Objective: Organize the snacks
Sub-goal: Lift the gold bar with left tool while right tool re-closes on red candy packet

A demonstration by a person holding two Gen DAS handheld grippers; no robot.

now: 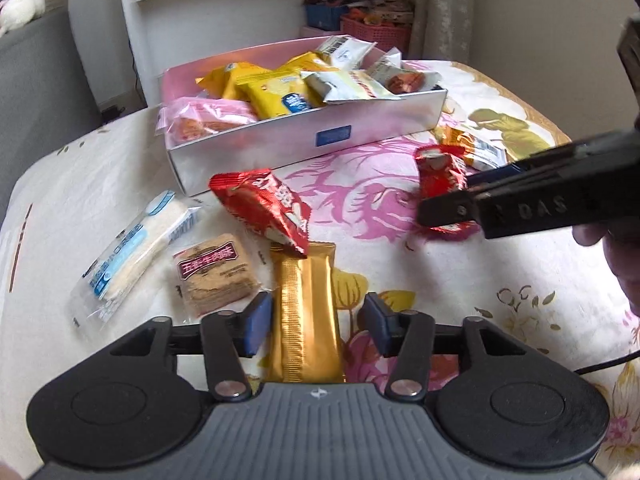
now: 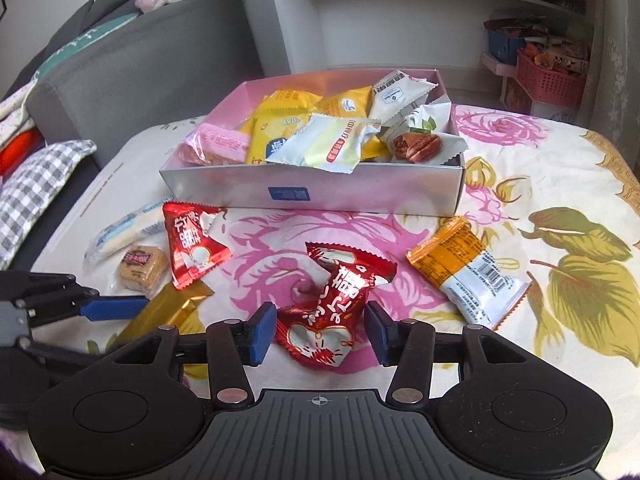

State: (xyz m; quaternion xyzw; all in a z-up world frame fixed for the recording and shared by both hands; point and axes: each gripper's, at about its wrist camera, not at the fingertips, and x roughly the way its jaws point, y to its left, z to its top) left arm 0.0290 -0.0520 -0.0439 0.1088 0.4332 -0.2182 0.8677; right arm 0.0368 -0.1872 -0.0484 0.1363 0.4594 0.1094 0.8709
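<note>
My left gripper (image 1: 316, 326) straddles the near end of a gold foil bar (image 1: 306, 312) lying on the flowered cloth; its blue pads stand apart, with a gap on the right side. My right gripper (image 2: 320, 332) brackets a crumpled red packet (image 2: 332, 308) on the cloth, pads not squeezing it. A second red packet (image 1: 264, 208) rests on the gold bar's far end. The silver box (image 1: 304, 136) behind holds several yellow, white and pink snack packs. In the left wrist view the right gripper (image 1: 452, 200) reaches in from the right over its red packet (image 1: 438, 172).
Loose on the cloth: a clear rice-cracker pack (image 1: 128, 252), a square brown biscuit pack (image 1: 216, 276) and an orange-and-white packet (image 2: 468, 268). A grey sofa (image 2: 140, 64) stands left, white shelves (image 2: 400, 8) and a pink basket (image 2: 548, 80) behind the table.
</note>
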